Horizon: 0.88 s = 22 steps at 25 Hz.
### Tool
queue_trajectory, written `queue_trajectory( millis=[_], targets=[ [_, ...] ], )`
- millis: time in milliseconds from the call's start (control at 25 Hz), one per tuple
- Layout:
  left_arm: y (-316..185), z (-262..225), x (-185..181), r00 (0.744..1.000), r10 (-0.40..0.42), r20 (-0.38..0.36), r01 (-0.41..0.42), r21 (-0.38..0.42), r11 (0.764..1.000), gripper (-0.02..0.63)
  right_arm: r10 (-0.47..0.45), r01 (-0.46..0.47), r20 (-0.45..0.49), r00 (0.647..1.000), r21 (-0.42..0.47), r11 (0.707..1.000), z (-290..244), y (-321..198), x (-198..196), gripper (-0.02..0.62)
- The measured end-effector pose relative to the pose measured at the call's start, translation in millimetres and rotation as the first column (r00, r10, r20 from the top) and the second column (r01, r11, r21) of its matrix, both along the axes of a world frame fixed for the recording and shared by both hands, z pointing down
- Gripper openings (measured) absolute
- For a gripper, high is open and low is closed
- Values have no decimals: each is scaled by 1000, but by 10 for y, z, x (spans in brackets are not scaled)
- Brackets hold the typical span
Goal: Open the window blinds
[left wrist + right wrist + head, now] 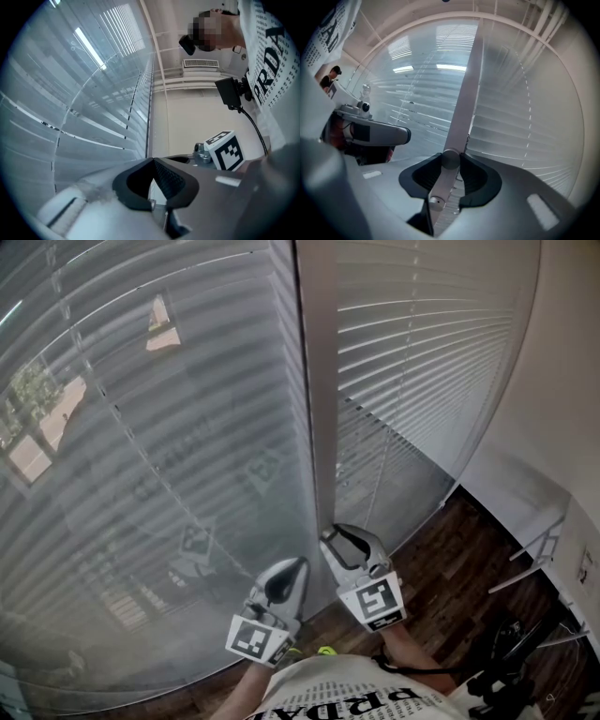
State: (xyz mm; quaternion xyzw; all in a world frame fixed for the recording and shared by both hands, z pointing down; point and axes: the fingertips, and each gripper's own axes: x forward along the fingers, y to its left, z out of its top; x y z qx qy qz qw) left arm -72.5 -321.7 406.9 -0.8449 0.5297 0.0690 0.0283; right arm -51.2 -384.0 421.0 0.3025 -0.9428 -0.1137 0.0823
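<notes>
The wand [442, 183] is pinched by the right gripper [339, 538]; the left gripper [292, 570], at its eight o'clock, is pressed together, empty; "RDA" is read on the shirt [269, 56].

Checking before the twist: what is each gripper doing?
Left gripper: jaws closed, empty.
Right gripper: jaws closed on the blind wand.

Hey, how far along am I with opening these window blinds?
Done: the right gripper is clamped on the pale grey cylindrical tilt wand beside the white window post. In hand: that grip, ready for twisting. Left: the white horizontal slats on both panels look mostly closed, so the opening itself remains. The left gripper is shut and empty.
</notes>
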Motion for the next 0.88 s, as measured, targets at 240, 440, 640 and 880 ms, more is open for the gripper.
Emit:
queue_trajectory(
  millis=[240, 440, 640, 880],
  targets=[
    [19, -9, 4, 1000, 2, -7, -2, 9, 1000, -9, 9, -5, 58, 998, -70, 998, 11, -16, 10, 129],
    [33, -6, 6, 1000, 0, 4, 0, 6, 1000, -9, 22, -6, 119, 993, -126, 992, 2, -22, 11, 129],
    [46, -8, 35, 1000, 3, 1, -3, 5, 1000, -9, 23, -2, 148, 989, -146, 989, 17, -41, 24, 129],
    [77, 13, 21, 1000, -8, 5, 8, -3, 1000, -9, 24, -8, 129, 991, -126, 992, 8, -21, 22, 130]
  ],
)
